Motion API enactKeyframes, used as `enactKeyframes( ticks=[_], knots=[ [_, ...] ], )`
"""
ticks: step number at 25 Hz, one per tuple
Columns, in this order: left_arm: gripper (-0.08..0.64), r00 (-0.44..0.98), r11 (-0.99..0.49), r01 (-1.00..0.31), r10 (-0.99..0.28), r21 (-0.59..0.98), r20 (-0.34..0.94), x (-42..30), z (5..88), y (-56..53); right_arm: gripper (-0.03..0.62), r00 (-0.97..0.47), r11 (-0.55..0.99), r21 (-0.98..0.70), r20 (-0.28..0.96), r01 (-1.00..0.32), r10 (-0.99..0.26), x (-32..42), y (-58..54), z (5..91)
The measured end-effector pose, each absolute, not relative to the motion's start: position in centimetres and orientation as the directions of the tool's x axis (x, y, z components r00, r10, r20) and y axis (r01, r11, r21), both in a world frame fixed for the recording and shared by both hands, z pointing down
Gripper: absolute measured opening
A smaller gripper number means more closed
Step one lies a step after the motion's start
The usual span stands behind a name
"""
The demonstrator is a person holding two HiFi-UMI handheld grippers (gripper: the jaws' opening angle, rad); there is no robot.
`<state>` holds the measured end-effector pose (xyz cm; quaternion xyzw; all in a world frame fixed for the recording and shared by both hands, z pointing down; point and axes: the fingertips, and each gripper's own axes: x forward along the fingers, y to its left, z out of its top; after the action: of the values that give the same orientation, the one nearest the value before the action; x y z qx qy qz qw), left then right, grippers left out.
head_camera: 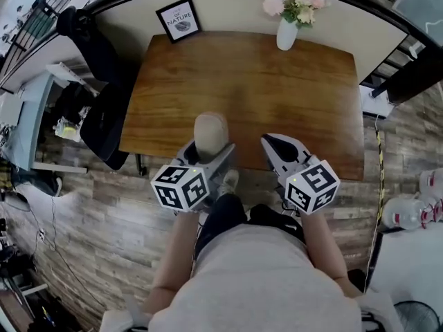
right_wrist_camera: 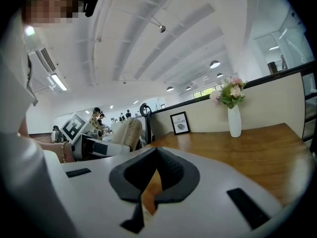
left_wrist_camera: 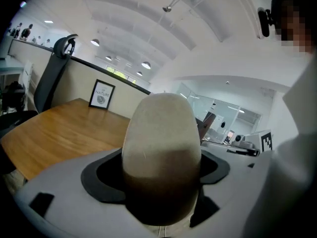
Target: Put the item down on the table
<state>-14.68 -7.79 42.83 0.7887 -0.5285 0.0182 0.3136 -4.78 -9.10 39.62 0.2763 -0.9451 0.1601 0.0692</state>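
A beige, egg-shaped item (head_camera: 211, 131) stands upright between the jaws of my left gripper (head_camera: 208, 151), above the near edge of the wooden table (head_camera: 249, 81). In the left gripper view the beige item (left_wrist_camera: 161, 148) fills the space between the jaws, which are shut on it. My right gripper (head_camera: 280, 151) hovers beside it at the table's near edge, jaws shut with nothing between them (right_wrist_camera: 151, 182). The right gripper view also shows the beige item (right_wrist_camera: 128, 133) held off to its left.
A white vase of pink flowers (head_camera: 288, 26) and a framed picture (head_camera: 179, 19) stand at the table's far edge. A black office chair (head_camera: 100, 102) with a jacket sits left of the table. The person's legs and shoe (head_camera: 228, 182) are below the near edge.
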Motion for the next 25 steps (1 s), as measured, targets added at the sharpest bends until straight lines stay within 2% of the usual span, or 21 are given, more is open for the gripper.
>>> enactKeyframes(
  ticks=[10,25],
  knots=[
    [0.417,0.587,-0.407,-0.783,-0.734,0.47,0.343,-16.5,42.1,-15.6,0.009,-0.749,0.706,-0.25,0.222,-0.663,-0.624,-7.7,-15.5,39.3],
    [0.417,0.708,-0.512,-0.7,-0.589,0.497,0.391,-18.5,45.4,-20.2,0.009,-0.646,0.597,-0.248,0.246,-0.763,-0.723,-10.3,-20.1,40.5]
  ],
)
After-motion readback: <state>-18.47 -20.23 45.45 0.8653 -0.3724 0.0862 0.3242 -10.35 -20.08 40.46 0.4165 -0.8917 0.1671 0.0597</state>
